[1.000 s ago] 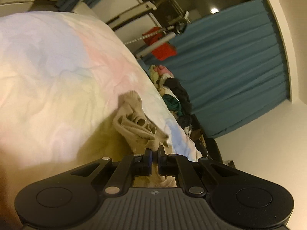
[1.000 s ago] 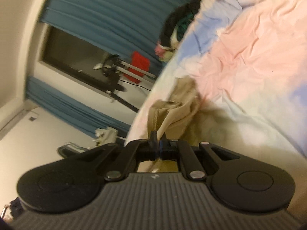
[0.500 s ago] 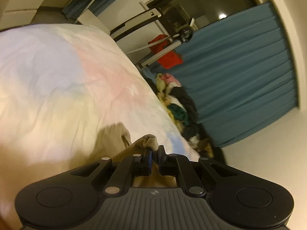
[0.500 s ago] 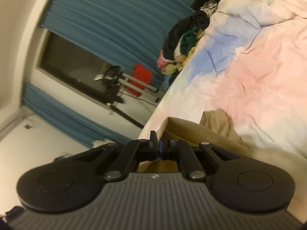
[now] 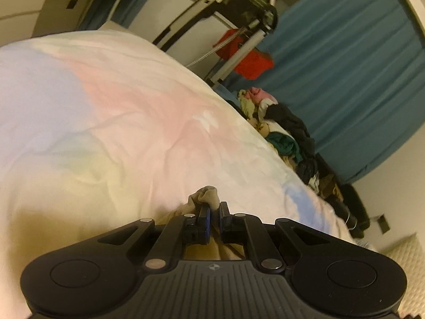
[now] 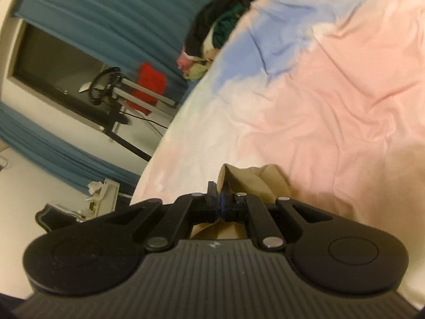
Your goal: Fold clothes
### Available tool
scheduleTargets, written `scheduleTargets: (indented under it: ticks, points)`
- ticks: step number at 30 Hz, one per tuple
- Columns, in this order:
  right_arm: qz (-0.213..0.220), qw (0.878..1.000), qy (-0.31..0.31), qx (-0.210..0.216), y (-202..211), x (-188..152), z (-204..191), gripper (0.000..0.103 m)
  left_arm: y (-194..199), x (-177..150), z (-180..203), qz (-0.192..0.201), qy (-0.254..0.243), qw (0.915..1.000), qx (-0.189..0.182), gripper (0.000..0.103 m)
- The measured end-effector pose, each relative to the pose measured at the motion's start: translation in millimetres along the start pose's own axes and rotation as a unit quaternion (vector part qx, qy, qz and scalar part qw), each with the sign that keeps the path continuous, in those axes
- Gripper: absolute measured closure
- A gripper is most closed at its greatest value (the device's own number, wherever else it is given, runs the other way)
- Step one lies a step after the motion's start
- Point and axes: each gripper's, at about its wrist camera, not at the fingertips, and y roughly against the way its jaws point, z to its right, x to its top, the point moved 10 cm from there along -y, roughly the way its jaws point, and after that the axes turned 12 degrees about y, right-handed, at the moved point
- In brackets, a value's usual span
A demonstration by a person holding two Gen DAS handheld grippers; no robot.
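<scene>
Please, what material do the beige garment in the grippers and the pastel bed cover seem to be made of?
The beige garment looks like soft, matte woven cloth, perhaps cotton: it bunches into limp folds where the left gripper and the right gripper pinch it. The pastel bed cover seems thin, smooth cotton-like fabric, with fine creases and no shine. The exact fibre cannot be told.

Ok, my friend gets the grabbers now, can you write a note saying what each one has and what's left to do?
Left gripper: shut on the beige garment, pinching a bunched bit of it.
Right gripper: shut on the same beige garment.
Where: the garment is at the near edge of the pastel bedspread, most of it hidden under the grippers. More clothes sit in a pile at the far side of the bed.
Done: both ends gripped. No finished fold is visible.
Left: lay it flat, fold it, then probably tackle the pile.
</scene>
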Motion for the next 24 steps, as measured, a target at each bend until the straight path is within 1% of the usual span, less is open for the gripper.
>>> scheduleTargets:
  ticks: [3,6,8,9,10,11,12,13,14,15,17,19,20,22,23,24]
  points:
    - [-0.008,1.000,0.008,-0.001,-13.5,0.1,0.6,0.097,-2.1,-3.7,1.8,-0.002,-0.023,0.9997,0.007,0.096]
    - [-0.011,1.000,0.025,0.002,-18.2,1.9,-2.4,0.095,-4.1,-7.4,3.7,-0.004,-0.047,0.9988,0.013,0.095]
    - [-0.014,0.999,0.041,-0.002,-17.6,2.9,-5.6,0.095,-5.5,-9.7,4.9,-0.005,-0.062,0.9979,0.017,0.086]
    - [-0.020,0.999,0.051,-0.005,-17.1,2.3,-8.0,0.093,-6.2,-10.9,5.5,-0.005,-0.070,0.9974,0.020,0.073]
    - [-0.026,0.998,0.061,-0.006,-15.9,1.7,-11.2,0.091,-6.8,-12.1,6.1,-0.006,-0.078,0.9967,0.022,0.054]
    - [-0.031,0.997,0.072,-0.005,-13.6,1.3,-15.8,0.079,-7.5,-13.3,6.7,-0.006,-0.085,0.9960,0.024,0.041]
    - [-0.037,0.996,0.084,-0.003,-11.3,0.8,-20.4,0.057,-4.4,-16.2,10.5,-0.002,-0.096,0.9951,0.021,0.025]
    - [-0.039,0.995,0.097,-0.002,-7.4,0.0,-25.6,0.045,0.0,-19.7,15.4,0.005,-0.108,0.9940,0.017,0.022]
    - [-0.035,0.993,0.112,-0.001,-1.1,-1.4,-31.8,0.025,3.9,-24.9,19.8,0.008,-0.125,0.9920,0.017,0.022]
    - [-0.032,0.991,0.127,0.000,5.2,-2.9,-38.1,0.018,7.7,-30.7,24.0,0.010,-0.143,0.9896,0.018,0.021]
    - [-0.028,0.987,0.160,0.000,17.5,-6.7,-50.1,0.019,14.5,-43.4,30.0,0.009,-0.172,0.9848,0.023,0.020]
    - [-0.028,0.977,0.213,-0.006,30.0,-16.3,-58.8,0.019,19.9,-57.5,32.0,-0.001,-0.191,0.9812,0.029,0.019]
    - [-0.026,0.971,0.239,-0.008,35.7,-21.3,-62.0,0.019,22.4,-65.9,33.6,-0.009,-0.204,0.9785,0.026,0.019]
    - [-0.023,0.959,0.282,-0.012,43.1,-30.9,-65.1,0.031,26.3,-78.0,34.9,-0.014,-0.234,0.9718,0.024,0.018]
    - [-0.030,0.955,0.294,-0.013,42.7,-35.2,-65.7,0.037,26.6,-81.3,34.5,-0.013,-0.245,0.9691,0.028,0.018]
    - [-0.036,0.952,0.304,-0.012,41.1,-39.2,-66.2,0.037,25.6,-82.7,33.8,-0.011,-0.250,0.9676,0.032,0.017]
